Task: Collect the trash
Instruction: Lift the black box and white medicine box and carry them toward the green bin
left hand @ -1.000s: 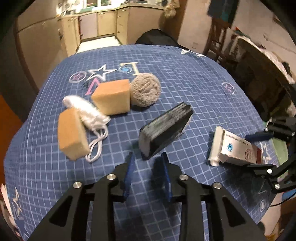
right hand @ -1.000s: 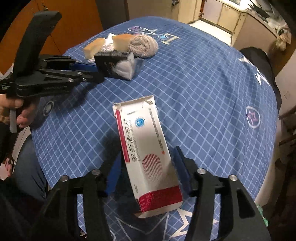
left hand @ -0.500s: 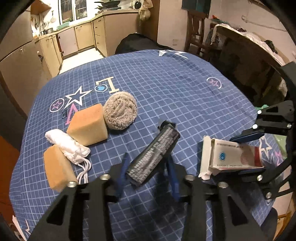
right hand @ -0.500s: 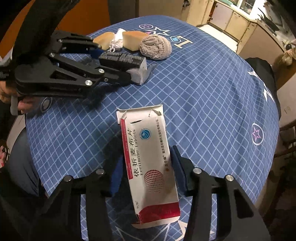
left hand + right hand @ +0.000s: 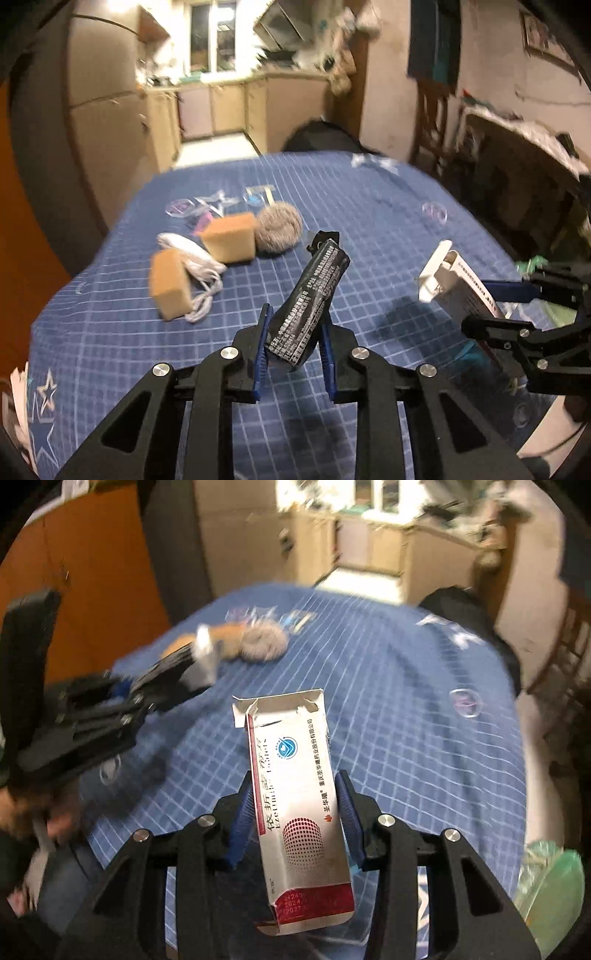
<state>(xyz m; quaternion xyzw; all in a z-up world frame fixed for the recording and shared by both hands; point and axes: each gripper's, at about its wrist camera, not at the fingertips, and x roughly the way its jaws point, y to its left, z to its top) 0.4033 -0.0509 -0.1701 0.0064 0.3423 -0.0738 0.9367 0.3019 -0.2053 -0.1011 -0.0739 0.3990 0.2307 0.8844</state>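
Note:
A black printed packet (image 5: 314,295) sticks up at a tilt, clear of the blue checked tablecloth (image 5: 369,206), with my left gripper (image 5: 295,317) shut on its lower end. To its right, my right gripper (image 5: 489,308) holds an opened white and red medicine box (image 5: 448,273) off the cloth. In the right wrist view the medicine box (image 5: 291,738) lies between the blue pads of the right gripper (image 5: 294,786); its jaws are closing and press on its sides. The left gripper (image 5: 136,686) and black packet (image 5: 173,668) show blurred at the left.
Two tan sponges (image 5: 231,238), (image 5: 171,288), a white corded bundle (image 5: 192,254) and a grey woolly ball (image 5: 279,227) lie on the table's far left. A green plastic bag (image 5: 546,878) hangs past the near right edge. A wooden chair (image 5: 432,110) and cluttered furniture stand to the right.
The left gripper closed on the black packet and raised it. The right gripper closed on the medicine box and lifted it off the cloth. Both views have tipped upward.

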